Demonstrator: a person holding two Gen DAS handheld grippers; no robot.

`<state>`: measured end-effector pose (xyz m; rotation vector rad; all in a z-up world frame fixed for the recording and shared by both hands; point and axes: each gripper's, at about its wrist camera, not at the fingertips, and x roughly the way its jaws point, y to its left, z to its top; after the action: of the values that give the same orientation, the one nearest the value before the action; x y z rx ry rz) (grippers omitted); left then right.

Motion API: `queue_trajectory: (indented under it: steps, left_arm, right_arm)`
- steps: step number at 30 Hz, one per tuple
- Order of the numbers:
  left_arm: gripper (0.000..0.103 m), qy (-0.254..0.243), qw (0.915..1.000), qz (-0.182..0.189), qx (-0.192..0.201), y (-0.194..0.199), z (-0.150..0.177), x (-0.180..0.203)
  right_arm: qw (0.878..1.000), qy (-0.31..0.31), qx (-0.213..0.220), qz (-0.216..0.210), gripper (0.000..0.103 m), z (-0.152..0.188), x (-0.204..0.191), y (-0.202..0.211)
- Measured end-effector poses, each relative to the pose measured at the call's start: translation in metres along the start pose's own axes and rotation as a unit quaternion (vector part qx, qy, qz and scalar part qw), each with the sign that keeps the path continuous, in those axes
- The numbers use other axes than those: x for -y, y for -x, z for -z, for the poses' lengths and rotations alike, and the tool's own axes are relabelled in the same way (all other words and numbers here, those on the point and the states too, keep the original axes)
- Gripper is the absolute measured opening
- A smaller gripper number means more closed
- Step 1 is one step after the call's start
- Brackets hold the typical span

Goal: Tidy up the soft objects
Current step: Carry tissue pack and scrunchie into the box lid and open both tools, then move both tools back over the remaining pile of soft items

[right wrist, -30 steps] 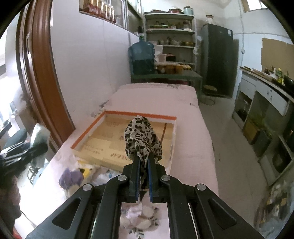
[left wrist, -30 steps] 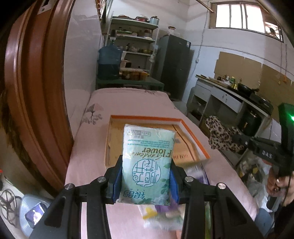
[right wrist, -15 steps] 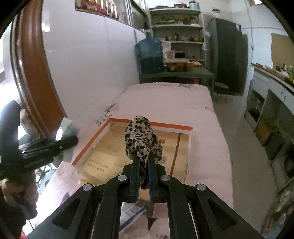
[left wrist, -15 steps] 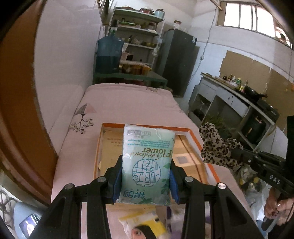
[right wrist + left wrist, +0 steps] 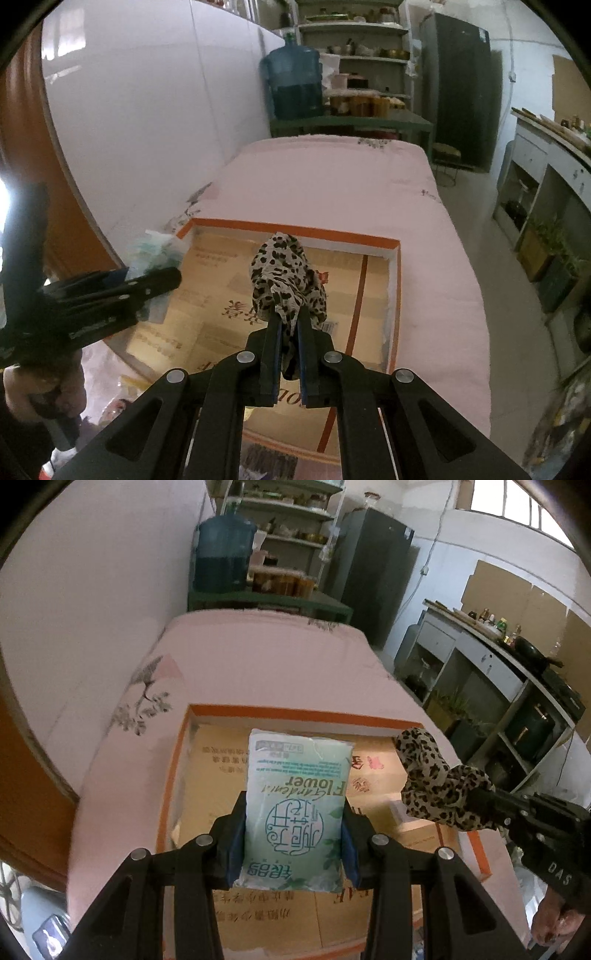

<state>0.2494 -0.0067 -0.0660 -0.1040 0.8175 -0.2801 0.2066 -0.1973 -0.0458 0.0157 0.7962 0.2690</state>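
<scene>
The left gripper [image 5: 293, 834] clamps a tissue pack [image 5: 295, 812]; the right gripper [image 5: 290, 332] pinches a leopard cloth [image 5: 286, 284], a box [image 5: 393, 295] below both.

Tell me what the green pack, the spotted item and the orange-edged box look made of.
Green pack: glossy plastic film, shiny and crinkled, likely tissues inside.
Spotted item: thin woven fabric, limp folds, matte leopard print.
Orange-edged box: cardboard, matte brown printed floor; rim looks coated white and orange.

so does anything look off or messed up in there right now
Nothing stands out. The left tool grips the green tissue pack squarely, the right tool pinches the leopard-print cloth, and both hang over the orange-rimmed cardboard box, which sits flat on the pink bedcover.
</scene>
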Motion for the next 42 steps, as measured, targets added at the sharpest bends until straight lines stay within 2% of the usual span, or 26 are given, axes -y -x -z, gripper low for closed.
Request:
queue_trajectory:
  steps: [12,18,20,23,25,26,29,31,39,42]
  left_arm:
    - [0.043,0.028,0.9982,0.016,-0.051,-0.042,0.006,-0.016]
    - [0.048,0.036,0.9958,0.027,-0.080,-0.055,0.009,-0.018]
    - [0.053,0.036,0.9960,0.015,-0.080,-0.054,0.009,-0.018]
    - [0.057,0.035,0.9959,0.007,-0.083,-0.052,0.009,-0.017]
    - [0.058,0.036,0.9961,0.006,-0.081,-0.049,0.009,-0.018]
    - [0.059,0.037,0.9962,0.006,-0.079,-0.048,0.009,-0.018]
    - [0.066,0.038,0.9966,0.011,-0.072,-0.042,0.009,-0.019]
    - [0.067,0.032,0.9975,0.009,-0.062,-0.035,0.008,-0.017]
    - [0.067,-0.041,0.9991,0.006,0.007,0.004,0.007,0.001]
    - [0.067,-0.038,0.9992,0.009,0.008,0.018,0.008,0.003]
  right_arm:
    - [1.000,-0.004,-0.031,0.002,0.007,0.011,0.005,-0.036]
    - [0.999,-0.005,-0.038,-0.006,0.010,0.014,0.005,-0.042]
    - [0.999,-0.002,-0.037,-0.007,0.014,0.015,0.005,-0.042]
    - [0.999,-0.001,-0.032,-0.005,0.032,0.016,0.005,-0.040]
    - [1.000,-0.003,-0.026,-0.003,0.050,0.017,0.006,-0.038]
    - [1.000,-0.003,-0.025,-0.002,0.052,0.018,0.006,-0.037]
    - [1.000,-0.004,-0.023,0.000,0.055,0.019,0.007,-0.032]
    - [1.000,-0.003,-0.020,0.004,0.058,0.021,0.007,-0.029]
    - [1.000,-0.009,-0.012,-0.004,0.059,0.029,0.004,-0.009]
    - [1.000,-0.013,-0.007,-0.009,0.059,0.031,0.003,0.002]
